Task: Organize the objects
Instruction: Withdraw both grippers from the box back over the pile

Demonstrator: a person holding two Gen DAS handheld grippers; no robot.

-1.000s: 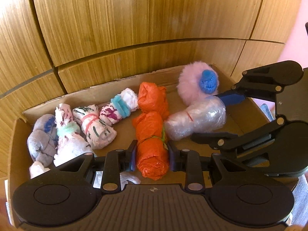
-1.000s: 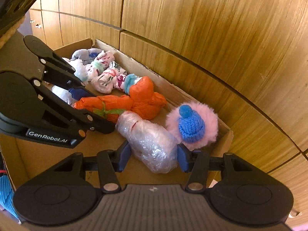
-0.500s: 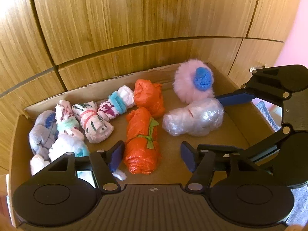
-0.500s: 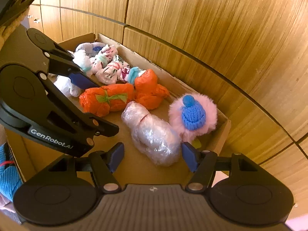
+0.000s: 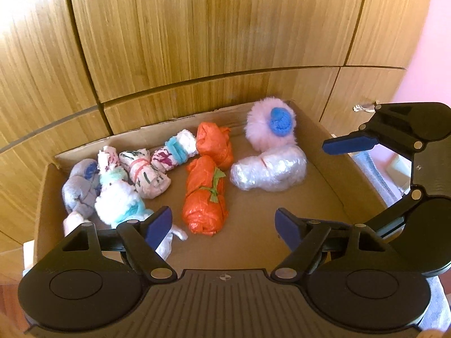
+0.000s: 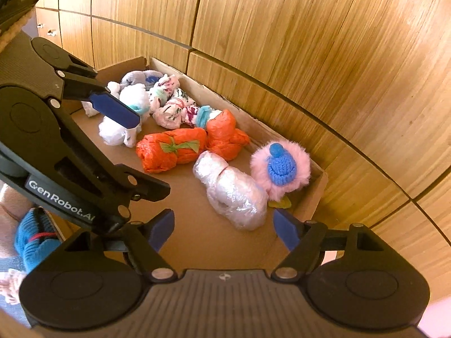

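Wood panelling backs the cardboard box [image 5: 324, 191]; both the left gripper [image 5: 224, 224] and the right gripper [image 6: 222, 225] gape empty (bundles apparently placed), so fetching another comes next.

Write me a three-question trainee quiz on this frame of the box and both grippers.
1. True or false: the left gripper is shut on the orange bundle tied with green.
2. What touches the clear plastic bundle on the side toward the box's corner? A) pink pompom with blue knit cap B) grey sock C) nothing
3. Fill in: every bundle lies inside the cardboard ____.

Key
1. False. Its jaws stand wide open, clear of the bundle.
2. A, the pink pompom.
3. box. The right gripper is open too.
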